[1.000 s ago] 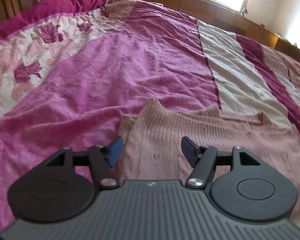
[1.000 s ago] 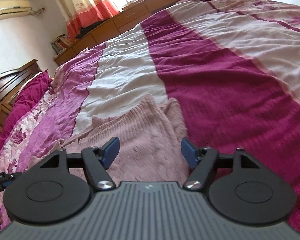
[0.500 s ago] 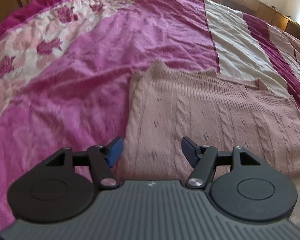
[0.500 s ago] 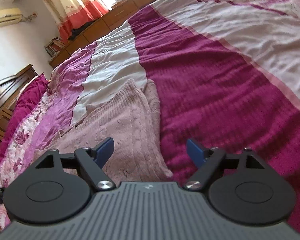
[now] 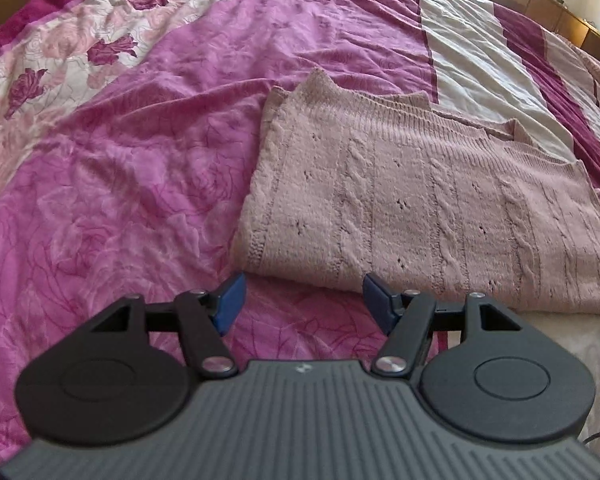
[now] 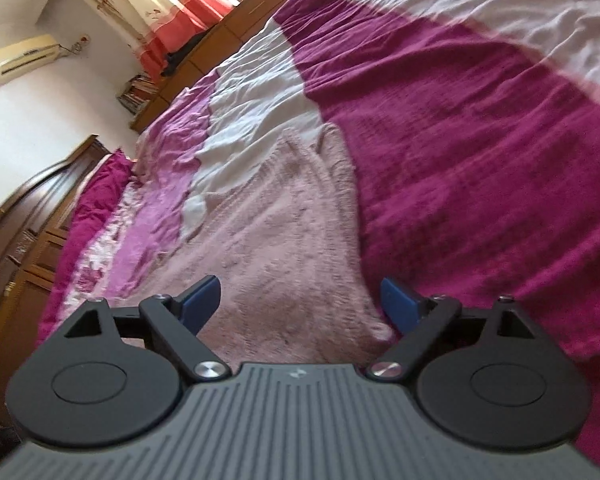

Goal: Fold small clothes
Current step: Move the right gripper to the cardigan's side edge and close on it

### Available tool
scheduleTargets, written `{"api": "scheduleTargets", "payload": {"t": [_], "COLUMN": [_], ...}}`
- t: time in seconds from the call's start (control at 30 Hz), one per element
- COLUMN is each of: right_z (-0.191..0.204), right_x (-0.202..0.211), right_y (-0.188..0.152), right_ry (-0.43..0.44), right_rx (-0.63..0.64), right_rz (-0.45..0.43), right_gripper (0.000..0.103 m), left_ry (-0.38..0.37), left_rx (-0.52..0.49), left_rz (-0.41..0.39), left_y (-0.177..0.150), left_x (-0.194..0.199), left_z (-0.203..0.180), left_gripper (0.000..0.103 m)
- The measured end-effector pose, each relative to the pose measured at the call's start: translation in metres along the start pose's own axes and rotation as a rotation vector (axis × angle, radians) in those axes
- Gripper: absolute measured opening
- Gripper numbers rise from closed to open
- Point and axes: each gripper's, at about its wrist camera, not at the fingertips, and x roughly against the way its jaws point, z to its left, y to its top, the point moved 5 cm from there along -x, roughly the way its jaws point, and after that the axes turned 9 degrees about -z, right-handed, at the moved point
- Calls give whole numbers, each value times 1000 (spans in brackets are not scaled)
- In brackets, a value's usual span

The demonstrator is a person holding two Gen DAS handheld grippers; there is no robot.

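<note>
A dusty pink cable-knit sweater [image 5: 420,196] lies folded flat on the bed, its near edge just beyond my left gripper [image 5: 302,302]. The left gripper is open and empty, held above the bedspread before the sweater's near left corner. In the right wrist view the same sweater [image 6: 284,240] stretches away from my right gripper [image 6: 300,300], which is open and empty over the sweater's near right corner. That view is tilted and slightly blurred.
The bed is covered by a magenta, pink and white striped bedspread [image 5: 140,160] with a rose-print band [image 5: 60,52] at the left. A wooden headboard [image 6: 24,216], low wooden cabinets [image 6: 220,40] and a red-hemmed curtain [image 6: 180,12] line the room's edges.
Both grippers have drawn back toward the near edge of the sweater, so more of it shows. The right wrist view has tilted. Both stayed open.
</note>
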Motion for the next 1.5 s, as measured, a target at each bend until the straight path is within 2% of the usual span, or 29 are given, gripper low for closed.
{"api": "scheduleTargets", "payload": {"t": [0.23,0.53,0.67,0.77,0.9,1.03,1.47,1.5], "right_z": [4,9,6,0,-10,-12,-14,-14], "right_x": [-14,-24,-21,-19,-21,-26,-32,-33], "right_y": [2,1,1,1,1,-2,1,1], "right_ry": [20,-2,2,5,15,22,38,31], "right_rx": [-11,-1,-27,-44,-94,-60,-96,-103], "right_rz": [18,-14,-8,-9,5,16,49,49], "right_gripper": [92,90,66,56,56,56,56,50], "left_ry": [-5,-6,-4,1,-1,0,-12,-12], "left_rx": [-20,-32,-34,-42,-46,-50,-71,-71], "left_rz": [17,41,50,52,55,57,66,67], "left_y": [-3,-8,-9,-9,-10,-12,-18,-19], "left_x": [0,-4,-6,-7,-8,-9,-9,-8], "left_z": [-8,-12,-12,-12,-13,-14,-21,-21], "left_gripper": [66,66,66,66,66,66,66,66]}}
